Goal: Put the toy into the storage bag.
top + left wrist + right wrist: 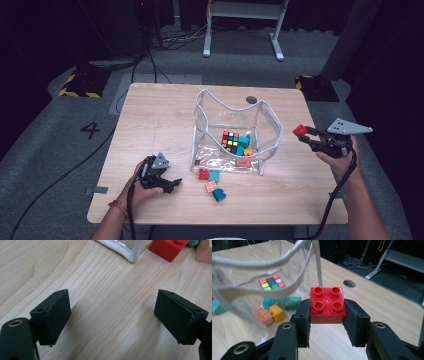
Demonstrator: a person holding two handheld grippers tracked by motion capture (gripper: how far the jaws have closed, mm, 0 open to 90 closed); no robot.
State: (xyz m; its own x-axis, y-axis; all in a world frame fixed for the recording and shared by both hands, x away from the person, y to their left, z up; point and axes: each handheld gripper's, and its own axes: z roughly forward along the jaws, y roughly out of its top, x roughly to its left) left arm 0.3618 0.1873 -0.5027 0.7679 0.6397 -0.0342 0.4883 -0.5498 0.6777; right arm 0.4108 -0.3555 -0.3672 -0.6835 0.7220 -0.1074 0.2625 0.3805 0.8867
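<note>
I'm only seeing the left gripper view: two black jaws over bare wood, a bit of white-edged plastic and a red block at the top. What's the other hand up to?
Observer: The right gripper is shut on a red four-stud block, held in the air to the right of a clear bag.
Operator: A bag? What's in it?
Observer: A colour-sticker puzzle cube and teal, orange and yellow blocks.
Operator: Is my red block alone out there?
Observer: No. In the high view it lies beside a teal block, with a pink block and a blue block nearer the person.
</note>
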